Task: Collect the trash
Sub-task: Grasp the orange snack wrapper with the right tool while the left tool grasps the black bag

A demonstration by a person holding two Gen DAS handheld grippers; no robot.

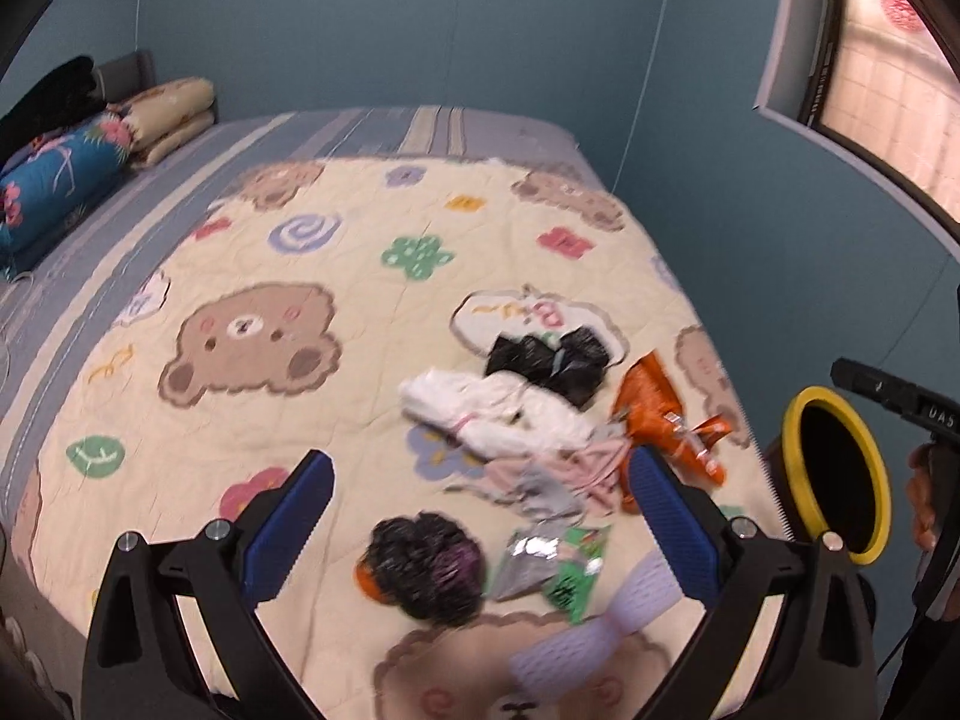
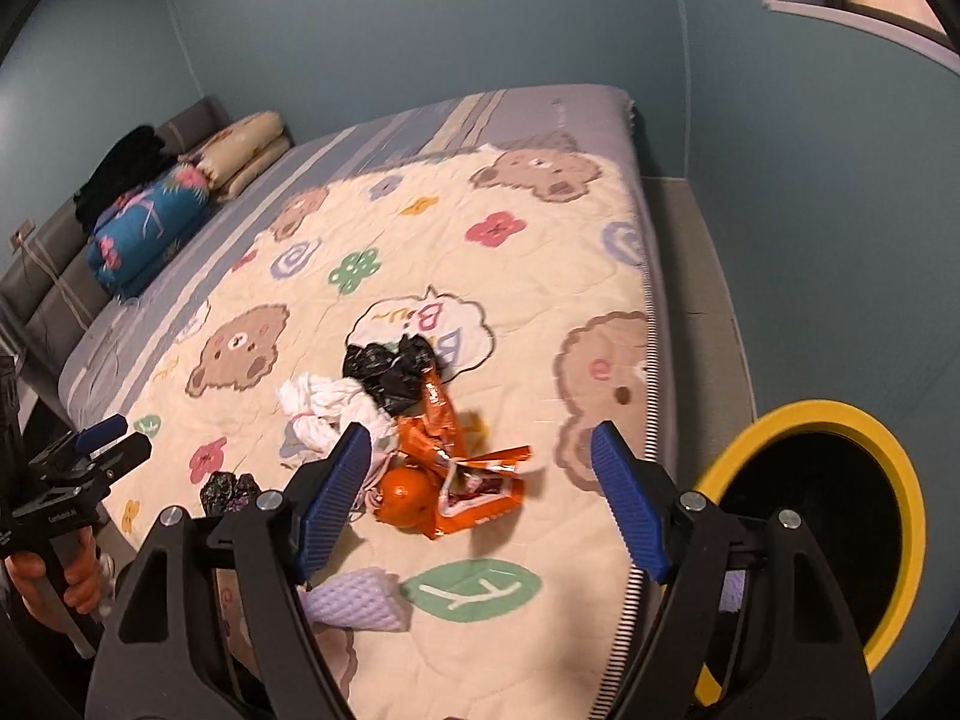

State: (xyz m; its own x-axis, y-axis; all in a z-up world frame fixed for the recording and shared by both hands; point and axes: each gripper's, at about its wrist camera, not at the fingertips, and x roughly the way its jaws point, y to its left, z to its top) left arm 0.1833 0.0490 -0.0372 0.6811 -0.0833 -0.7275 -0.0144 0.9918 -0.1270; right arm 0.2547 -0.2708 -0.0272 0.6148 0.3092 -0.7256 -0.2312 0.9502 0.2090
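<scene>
Both wrist views look down on a bed (image 1: 360, 138) covered by a cream bear-print quilt (image 1: 252, 252), with litter scattered across its near right part. The left claw (image 1: 480, 516) is spread wide and holds nothing; it hangs above the near edge of the pile. The right claw (image 2: 480, 486) is likewise spread and empty, poised over the orange items.

The trash: a crumpled black bag (image 1: 549, 363) lies farthest, touching a white wad of cloth or paper (image 1: 492, 411). To the right of these are torn orange snack wrappers (image 1: 651, 405); the right wrist view shows a round orange fruit (image 2: 408, 495) just beside them. Nearer lie pinkish-grey scraps (image 1: 552, 477), a silver-and-green foil packet (image 1: 552, 561), a dark crumpled ball (image 1: 429, 564) and a white foam fruit net (image 1: 600, 630). The yellow-rimmed bin (image 2: 840, 516), black inside, stands off the right edge of the bed, near the pile.

Stage, as judged: the collecting is at or close to its start, since most of the litter remains on the quilt and neither claw grips anything. The next move calls for one claw to descend over a single piece, probably the orange wrappers under the right claw, and close on a raised fold, not on the flat quilt, before carrying it right to the bin mouth. Thin foil may slip, and adjoining pieces may be dragged along.
</scene>
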